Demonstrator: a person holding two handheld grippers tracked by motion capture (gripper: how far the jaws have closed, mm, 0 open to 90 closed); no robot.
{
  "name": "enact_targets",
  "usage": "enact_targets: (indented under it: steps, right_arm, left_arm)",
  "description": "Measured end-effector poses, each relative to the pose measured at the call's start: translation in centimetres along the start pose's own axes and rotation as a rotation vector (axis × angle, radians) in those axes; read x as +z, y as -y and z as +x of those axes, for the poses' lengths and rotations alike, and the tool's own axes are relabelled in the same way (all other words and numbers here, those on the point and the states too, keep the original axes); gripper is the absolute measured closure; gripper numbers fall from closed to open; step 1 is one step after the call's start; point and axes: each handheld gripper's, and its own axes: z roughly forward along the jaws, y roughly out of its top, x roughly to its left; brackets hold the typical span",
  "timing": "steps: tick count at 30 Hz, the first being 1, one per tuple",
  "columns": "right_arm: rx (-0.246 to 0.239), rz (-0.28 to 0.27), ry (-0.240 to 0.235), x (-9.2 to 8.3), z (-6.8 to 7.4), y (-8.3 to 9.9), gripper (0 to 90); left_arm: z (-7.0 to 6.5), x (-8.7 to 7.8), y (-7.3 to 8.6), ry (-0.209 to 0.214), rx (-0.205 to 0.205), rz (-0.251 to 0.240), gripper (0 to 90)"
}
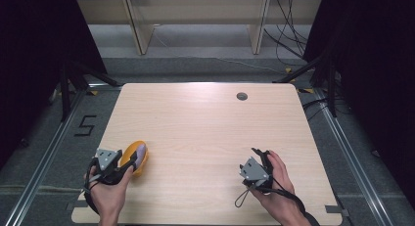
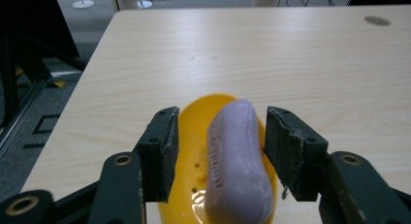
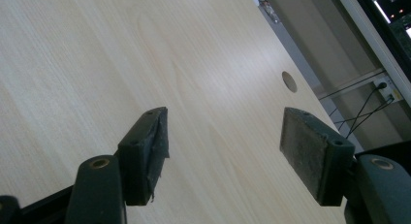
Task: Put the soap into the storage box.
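Looking down from the high view, the left gripper (image 1: 128,160) sits at the lower left of the frame with its tips at a yellow soap dish (image 1: 138,162), which rests on the table (image 1: 205,123) near its lower left corner; a pale purple bar of soap (image 1: 141,152) lies in the dish. The right gripper (image 1: 258,157) rests at the lower right, well apart from the dish, apparently parked while the other hand works. In the left gripper view, the soap (image 2: 237,156) runs lengthwise up the middle of the lower frame, cradled in the dish (image 2: 194,136), and the two black jaws stand apart on either side of it. The pad on the right looks just beside or barely touching the bar, while a clear gap shows between the left pad and the soap, so nothing is clamped; the straddling stance suits either a fresh grasp or a release. In the right gripper view, the right gripper (image 3: 223,151) has its jaws wide apart with nothing between them, bare wood grain and a round cable hole (image 3: 289,81) at the upper right beyond.
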Motion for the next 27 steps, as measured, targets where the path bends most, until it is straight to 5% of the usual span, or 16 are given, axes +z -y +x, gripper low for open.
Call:
enact_targets:
  steps: [8,14,22,27]
  right_arm:
    - [0.001,0.000,0.001,0.0,0.0,0.0,35.1]
    - [-0.003,-0.002,-0.002,0.0,0.0,0.0,35.0]
    - [0.020,0.006,-0.010,0.0,-0.2,0.3,35.1]
    - [0.018,0.006,-0.005,0.0,-0.4,0.4,35.0]
  left_arm:
    - [-3.2,-0.7,-0.6,0.088,0.070,-0.032,45.3]
    - [-6.3,0.2,0.0,0.234,0.125,0.013,44.6]
    - [-10.3,1.3,0.4,0.363,0.242,0.086,42.2]
    - [-12.8,1.9,-0.7,0.442,0.365,0.129,39.7]
